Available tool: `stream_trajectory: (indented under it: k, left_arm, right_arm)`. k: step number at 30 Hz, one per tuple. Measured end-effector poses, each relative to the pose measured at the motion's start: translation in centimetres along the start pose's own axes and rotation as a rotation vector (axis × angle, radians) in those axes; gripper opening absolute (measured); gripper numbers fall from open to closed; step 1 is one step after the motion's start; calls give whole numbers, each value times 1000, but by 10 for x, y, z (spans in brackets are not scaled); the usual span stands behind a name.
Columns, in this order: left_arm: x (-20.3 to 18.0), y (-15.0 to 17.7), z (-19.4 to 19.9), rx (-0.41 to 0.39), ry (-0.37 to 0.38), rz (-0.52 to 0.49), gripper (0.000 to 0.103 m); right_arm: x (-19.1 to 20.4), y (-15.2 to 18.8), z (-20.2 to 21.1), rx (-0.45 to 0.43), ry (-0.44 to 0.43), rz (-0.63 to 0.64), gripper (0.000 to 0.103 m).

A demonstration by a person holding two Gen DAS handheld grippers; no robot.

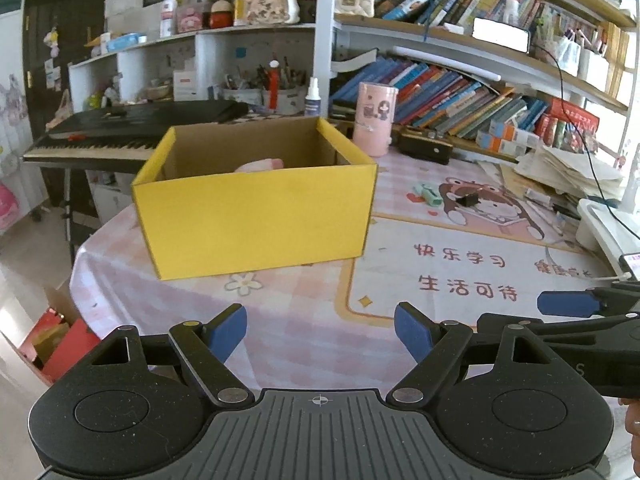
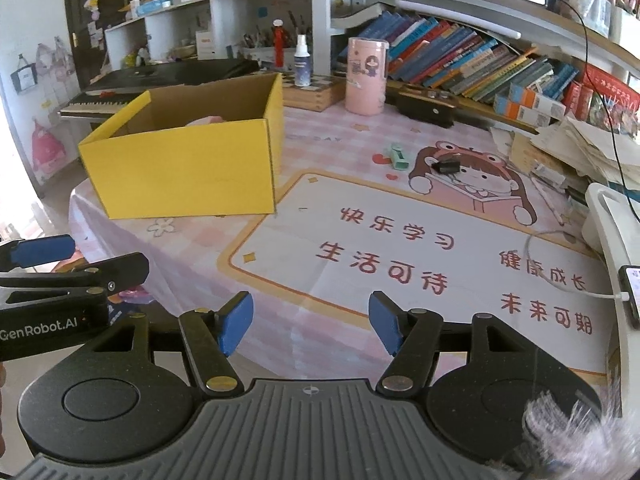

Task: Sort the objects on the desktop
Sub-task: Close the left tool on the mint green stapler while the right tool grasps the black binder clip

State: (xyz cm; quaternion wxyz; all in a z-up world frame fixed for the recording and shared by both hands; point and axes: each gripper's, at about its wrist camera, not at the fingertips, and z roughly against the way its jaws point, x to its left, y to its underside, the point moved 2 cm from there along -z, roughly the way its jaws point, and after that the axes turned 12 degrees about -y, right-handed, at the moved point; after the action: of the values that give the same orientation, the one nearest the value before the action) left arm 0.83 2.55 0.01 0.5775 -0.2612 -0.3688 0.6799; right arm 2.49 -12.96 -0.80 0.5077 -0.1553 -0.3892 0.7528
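While both my tongs hang empty, left tongs (image 1: 320,334) wide, right tongs (image 2: 311,322) parted | step: between picks | next: reach green eraser (image 2: 398,157), drop in yellow box (image 2: 180,176).

On the desk mat (image 2: 400,220) covering the bench we read four red phrases: 快乐学习, 生活可待, 健康成长 and 未来可期. In the left wrist view only the first two show whole. On the side of the left gripper (image 2: 52,326), seen from the right wrist view, we read "GenRobot.AI" in white. The book spines (image 2: 460,64) on the shelf carry print too small for us to read.
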Motion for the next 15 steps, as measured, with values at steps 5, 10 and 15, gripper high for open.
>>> stream_trajectory:
  k: [5,10,15]
  left_arm:
    - [-19,-7,-11,8,29,-27,83]
    - [-37,-11,-21,23,55,-56,83]
    - [-53,-16,-31,38,72,-69,83]
  right_arm:
    - [-17,-4,-3,5,21,-19,62]
    - [-36,-4,-7,20,38,-47,62]
    - [-55,-7,-12,34,51,-71,62]
